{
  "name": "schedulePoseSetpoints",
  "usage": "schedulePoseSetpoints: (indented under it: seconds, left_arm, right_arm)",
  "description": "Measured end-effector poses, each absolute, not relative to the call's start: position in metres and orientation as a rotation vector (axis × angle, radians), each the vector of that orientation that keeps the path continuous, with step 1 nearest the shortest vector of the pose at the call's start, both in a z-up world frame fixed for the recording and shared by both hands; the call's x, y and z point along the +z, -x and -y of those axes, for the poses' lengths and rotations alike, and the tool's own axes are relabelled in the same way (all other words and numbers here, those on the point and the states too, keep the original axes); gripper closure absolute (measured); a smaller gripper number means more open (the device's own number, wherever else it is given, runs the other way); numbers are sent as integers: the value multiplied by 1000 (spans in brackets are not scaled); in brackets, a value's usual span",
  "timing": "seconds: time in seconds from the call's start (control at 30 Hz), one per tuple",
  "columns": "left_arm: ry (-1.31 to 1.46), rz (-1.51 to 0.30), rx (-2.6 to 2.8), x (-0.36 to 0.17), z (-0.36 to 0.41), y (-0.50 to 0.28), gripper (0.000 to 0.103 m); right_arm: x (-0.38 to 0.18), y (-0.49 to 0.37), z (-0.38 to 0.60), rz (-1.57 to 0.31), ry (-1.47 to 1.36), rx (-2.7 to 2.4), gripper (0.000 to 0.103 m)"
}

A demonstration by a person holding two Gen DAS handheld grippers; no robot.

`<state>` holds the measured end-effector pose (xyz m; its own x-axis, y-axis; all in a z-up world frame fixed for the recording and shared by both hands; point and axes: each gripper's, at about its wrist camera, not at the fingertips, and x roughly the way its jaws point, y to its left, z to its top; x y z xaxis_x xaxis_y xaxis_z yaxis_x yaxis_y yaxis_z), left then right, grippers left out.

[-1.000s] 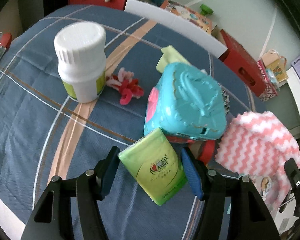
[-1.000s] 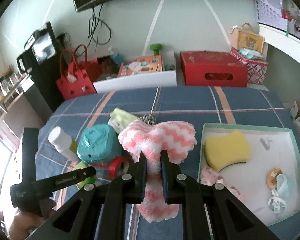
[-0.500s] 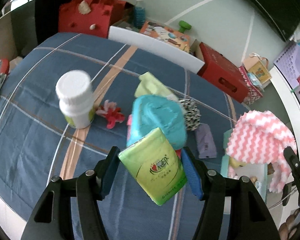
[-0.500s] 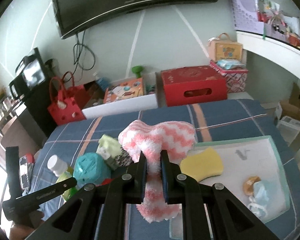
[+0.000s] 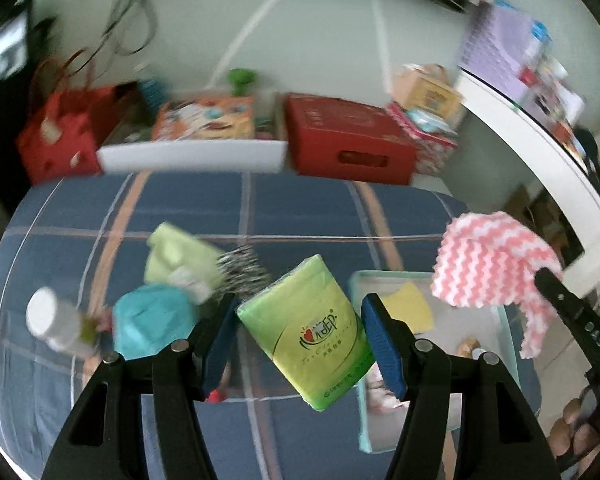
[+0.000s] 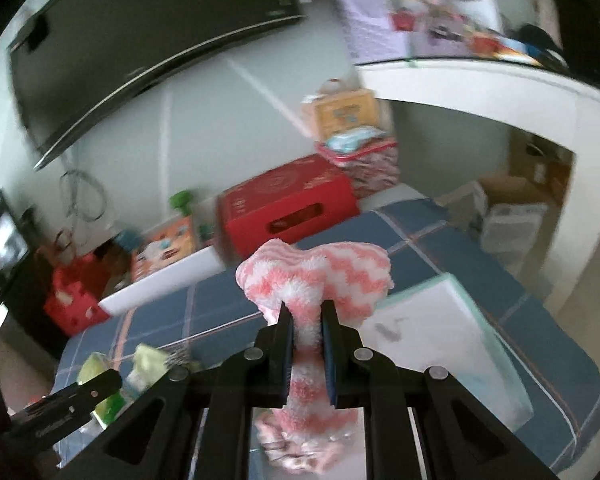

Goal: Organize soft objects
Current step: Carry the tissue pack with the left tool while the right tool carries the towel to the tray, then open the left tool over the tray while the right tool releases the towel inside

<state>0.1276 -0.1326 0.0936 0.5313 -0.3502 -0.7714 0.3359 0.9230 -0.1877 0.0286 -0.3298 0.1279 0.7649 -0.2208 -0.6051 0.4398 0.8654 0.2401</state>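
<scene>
Tissue pack [image 5: 316,332], left wrist view: green plastic wrap, slick, light, squashy; left gripper [image 5: 296,344] fingers partway open, clamped across its flat sides, pack held above blue plaid bed [image 5: 300,208], near tray [image 5: 364,432]. Right wrist view: pink-white fluffy cloth [image 6: 316,276], limp, light; right gripper [image 6: 306,344] fingers nearly shut, pinching its bunched middle over the tray [image 6: 460,320].

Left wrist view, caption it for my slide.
Left gripper holds a green tissue pack above the plaid-covered table.
</scene>
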Motion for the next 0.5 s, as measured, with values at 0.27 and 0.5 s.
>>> schedulePoseSetpoints:
  seconds: [0.27,0.5]
  left_arm:
    - [-134,-960,-538,69,224,-120,39]
    - [-225,-993,-622,38,274,-110,39]
  right_arm:
    - [103,-13,387,-617,-479,-510,89]
    - [74,-5,428,-665,-517,-629,89]
